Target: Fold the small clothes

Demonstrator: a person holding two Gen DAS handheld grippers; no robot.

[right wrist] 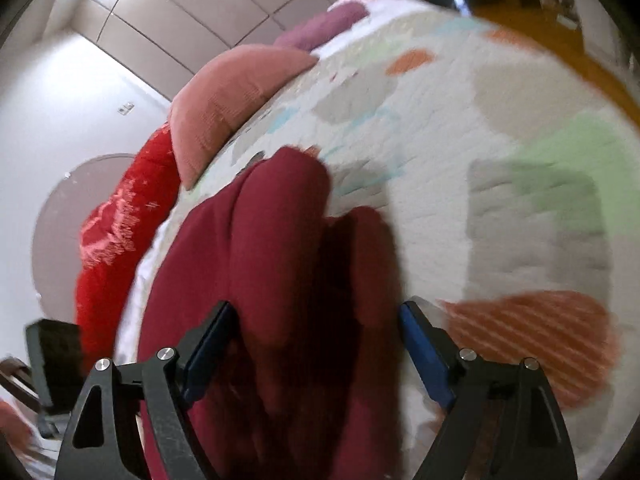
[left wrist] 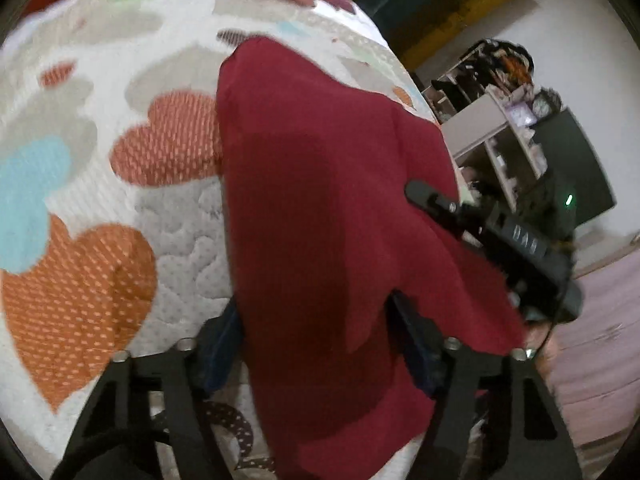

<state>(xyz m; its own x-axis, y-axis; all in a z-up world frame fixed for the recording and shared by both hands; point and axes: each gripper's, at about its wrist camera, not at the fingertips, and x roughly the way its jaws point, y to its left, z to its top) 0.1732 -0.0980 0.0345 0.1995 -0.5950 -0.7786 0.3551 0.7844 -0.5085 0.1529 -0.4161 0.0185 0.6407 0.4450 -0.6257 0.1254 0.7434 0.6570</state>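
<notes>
The dark red garment (left wrist: 320, 208) lies on the patterned bedspread (left wrist: 80, 120), between the parted fingers of the left gripper (left wrist: 316, 344) and the right gripper (right wrist: 316, 344); neither visibly clamps it. A fold seems in hand; edges must be matched next. Shelves (left wrist: 500, 132) are shown only leftward, pillows (right wrist: 232, 92) better rightward.

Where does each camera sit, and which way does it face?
Left wrist: sits on the left tool, looking down its fingers at the maroon garment on the heart-print quilt; the right tool shows too.
Right wrist: sits on the right tool, looking down at the garment, towards the pillows.
Shared: garment and quilt.
</notes>
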